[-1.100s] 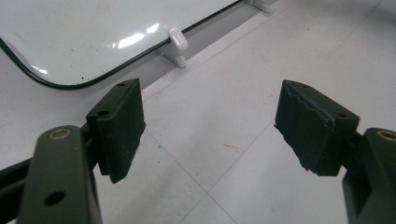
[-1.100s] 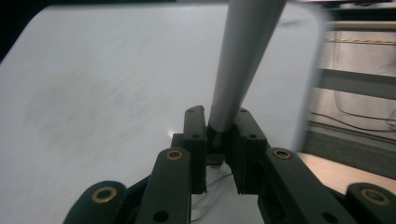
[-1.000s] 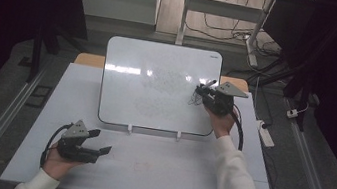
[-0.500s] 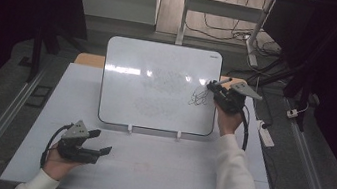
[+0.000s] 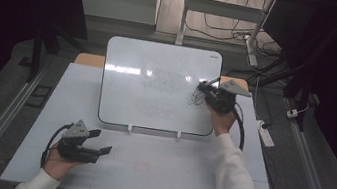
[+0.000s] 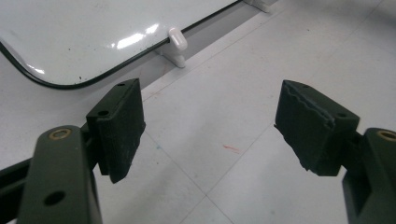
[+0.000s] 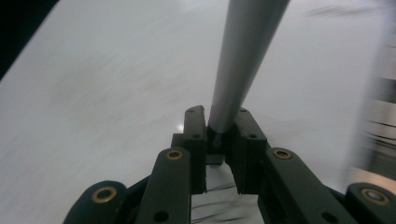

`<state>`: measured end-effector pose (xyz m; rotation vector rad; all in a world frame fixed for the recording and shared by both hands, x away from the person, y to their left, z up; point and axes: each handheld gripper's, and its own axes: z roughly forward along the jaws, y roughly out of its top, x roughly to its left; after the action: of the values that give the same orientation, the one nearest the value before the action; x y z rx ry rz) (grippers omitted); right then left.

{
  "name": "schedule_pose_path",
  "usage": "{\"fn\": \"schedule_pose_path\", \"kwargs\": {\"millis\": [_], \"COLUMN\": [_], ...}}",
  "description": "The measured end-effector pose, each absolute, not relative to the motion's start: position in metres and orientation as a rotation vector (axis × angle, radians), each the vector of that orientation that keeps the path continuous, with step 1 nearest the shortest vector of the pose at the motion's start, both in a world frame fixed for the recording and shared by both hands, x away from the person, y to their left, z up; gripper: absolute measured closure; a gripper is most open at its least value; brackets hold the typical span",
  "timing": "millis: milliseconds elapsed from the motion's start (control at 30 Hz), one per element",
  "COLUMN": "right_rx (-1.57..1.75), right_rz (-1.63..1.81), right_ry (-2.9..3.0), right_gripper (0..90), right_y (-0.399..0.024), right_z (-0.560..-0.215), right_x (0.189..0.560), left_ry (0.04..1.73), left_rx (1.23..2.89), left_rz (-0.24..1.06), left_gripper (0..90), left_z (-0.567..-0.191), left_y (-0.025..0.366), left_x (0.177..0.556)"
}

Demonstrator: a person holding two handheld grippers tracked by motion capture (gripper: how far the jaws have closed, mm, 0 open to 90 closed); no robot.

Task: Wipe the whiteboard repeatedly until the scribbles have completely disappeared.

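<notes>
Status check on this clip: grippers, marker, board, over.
Right gripper shut on grey marker over white whiteboard. Left gripper open, on white table. Nothing in the way.

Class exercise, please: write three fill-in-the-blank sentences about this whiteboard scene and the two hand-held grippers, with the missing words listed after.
1. The right gripper is shut on a grey ____.
2. The left gripper rests on the table with its jaws ____.
3. Dark scribbles sit near the ____ edge of the whiteboard in the high view.

Missing words: marker; open; right
</notes>
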<state>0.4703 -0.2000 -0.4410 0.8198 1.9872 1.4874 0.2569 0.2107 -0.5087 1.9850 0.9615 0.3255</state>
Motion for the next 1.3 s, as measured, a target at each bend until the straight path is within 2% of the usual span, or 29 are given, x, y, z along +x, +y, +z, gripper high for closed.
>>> {"fn": "schedule_pose_path", "kwargs": {"millis": [67,200,367,567,733,867,1033,1200,1300], "right_rx": [0.753,0.908,0.735,0.853,0.688,0.875,0.709,0.849,0.729], "right_rz": [1.447,1.509,1.44,1.468,1.392,1.469,1.409,1.461,1.416], "right_ry": [2.025,1.892,2.085,1.957,2.105,1.939,2.11,1.999,2.109], "right_gripper": [77.2,77.2,77.2,77.2,77.2,77.2,77.2,77.2,77.2], "right_y": [-0.193,-0.213,-0.189,-0.205,-0.189,-0.209,-0.185,-0.203,-0.189], "right_z": [-0.443,-0.436,-0.451,-0.446,-0.455,-0.447,-0.463,-0.457,-0.467], "right_x": [0.465,0.477,0.455,0.461,0.447,0.458,0.439,0.447,0.435], "left_ry": [0.959,0.949,0.958,0.947,0.957,0.948,0.956,0.941,0.948], "left_rx": [1.987,1.988,1.981,1.989,1.983,1.986,1.982,1.987,1.984], "left_rz": [0.325,0.331,0.327,0.33,0.319,0.317,0.316,0.319,0.317], "left_gripper": [24.6,24.6,24.6,24.6,24.6,24.6,24.7,24.7,24.6], "left_z": [-0.509,-0.507,-0.508,-0.507,-0.508,-0.508,-0.509,-0.508,-0.508], "left_y": [0.211,0.209,0.211,0.209,0.21,0.208,0.209,0.207,0.208], "left_x": [0.257,0.254,0.256,0.254,0.257,0.255,0.257,0.254,0.256]}}
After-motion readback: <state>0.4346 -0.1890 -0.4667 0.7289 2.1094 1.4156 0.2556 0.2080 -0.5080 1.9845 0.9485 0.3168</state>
